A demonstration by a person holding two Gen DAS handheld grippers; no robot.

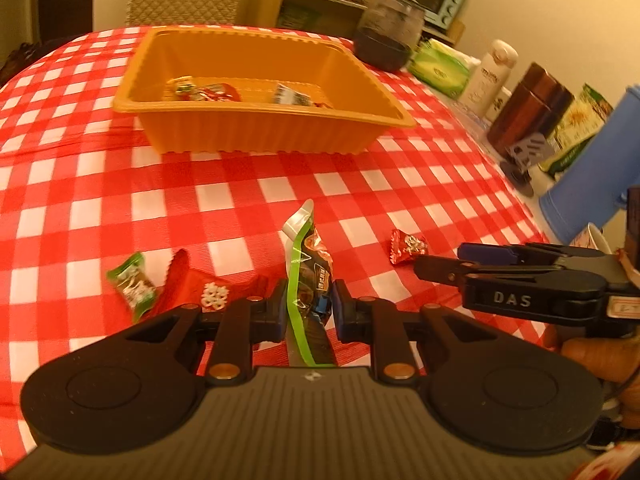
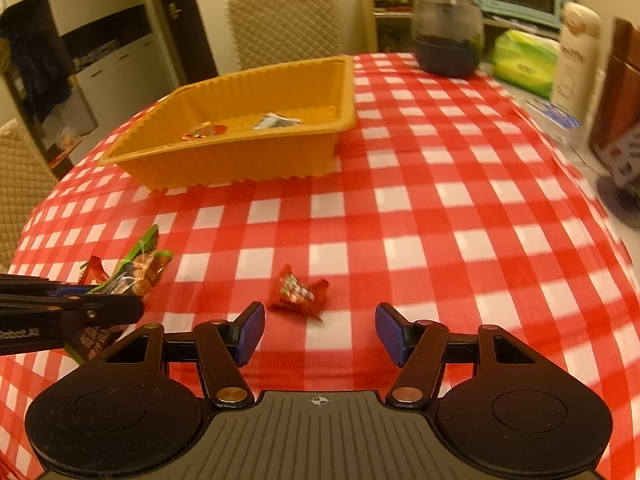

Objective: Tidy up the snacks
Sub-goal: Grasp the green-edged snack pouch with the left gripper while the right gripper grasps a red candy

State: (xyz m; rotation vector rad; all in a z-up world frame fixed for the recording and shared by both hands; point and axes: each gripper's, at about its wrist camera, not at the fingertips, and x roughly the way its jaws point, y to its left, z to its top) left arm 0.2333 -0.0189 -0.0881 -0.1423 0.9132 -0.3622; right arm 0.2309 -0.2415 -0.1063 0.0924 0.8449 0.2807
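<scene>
My left gripper [image 1: 308,304] is shut on a dark snack packet with a green edge [image 1: 304,264], which stands upright between its pads just above the cloth. The same packet [image 2: 136,268] shows at the left of the right wrist view, with the left gripper [image 2: 120,304] on it. My right gripper [image 2: 320,330] is open and low over the cloth. A red wrapped candy [image 2: 298,292] lies just ahead of its left finger. An orange tray [image 1: 260,132] farther back holds a few snacks [image 1: 208,90]. A green candy [image 1: 134,284] and a red snowflake packet [image 1: 200,288] lie left of the held packet.
Along the table's right side stand a dark jar [image 1: 388,36], a green tissue pack [image 1: 440,66], a white bottle [image 1: 490,76], a brown canister [image 1: 528,112] and a blue cup [image 1: 592,168]. A quilted chair [image 2: 286,20] stands behind the tray. The checked cloth [image 2: 440,220] covers the table.
</scene>
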